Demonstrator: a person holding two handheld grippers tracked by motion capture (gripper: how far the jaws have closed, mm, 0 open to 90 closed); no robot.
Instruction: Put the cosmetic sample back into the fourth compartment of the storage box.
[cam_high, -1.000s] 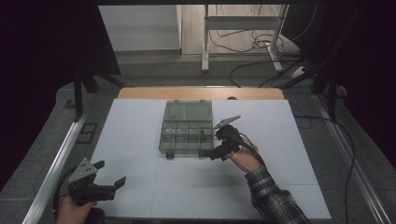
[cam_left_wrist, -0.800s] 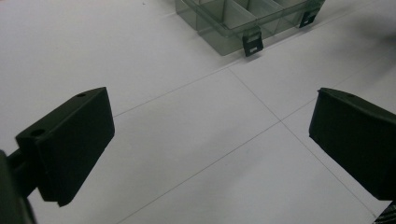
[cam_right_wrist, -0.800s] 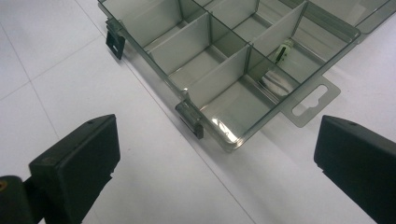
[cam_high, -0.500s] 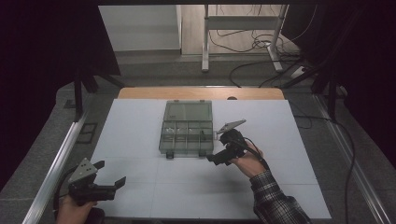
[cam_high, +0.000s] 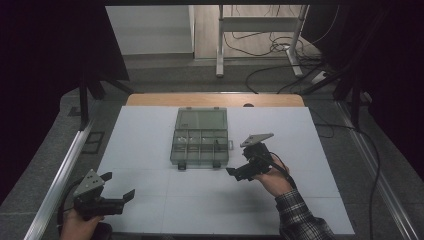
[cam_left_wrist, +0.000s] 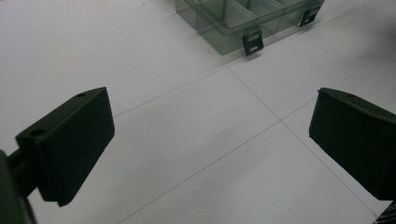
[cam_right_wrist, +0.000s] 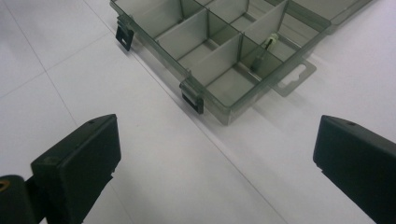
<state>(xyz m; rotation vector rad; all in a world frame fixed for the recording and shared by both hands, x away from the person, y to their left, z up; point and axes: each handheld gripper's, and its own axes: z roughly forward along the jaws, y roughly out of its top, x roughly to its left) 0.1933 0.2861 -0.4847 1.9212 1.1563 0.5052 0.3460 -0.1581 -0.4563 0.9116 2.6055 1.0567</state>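
Two grippers sit over a white tabletop (cam_high: 150, 135), both with jaws spread wide and nothing between them. The left gripper (cam_high: 119, 187) is at the near left corner of the table, held in the person's left hand (cam_high: 80, 220), well apart from everything else. The right gripper (cam_high: 236, 173) is held in the right hand (cam_high: 274, 179), just off the near right corner of a smoky transparent compartment box (cam_high: 200, 137) that lies open at the middle of the table, its lid (cam_high: 201, 119) folded flat away from the person. In the right gripper view, the box's dividers are clear, with two black latches (cam_right_wrist: 192, 101) on its near edge and a small pale-tipped part (cam_right_wrist: 267, 43) standing in one compartment. The left gripper view catches the box's near corner (cam_left_wrist: 224, 28) far ahead.
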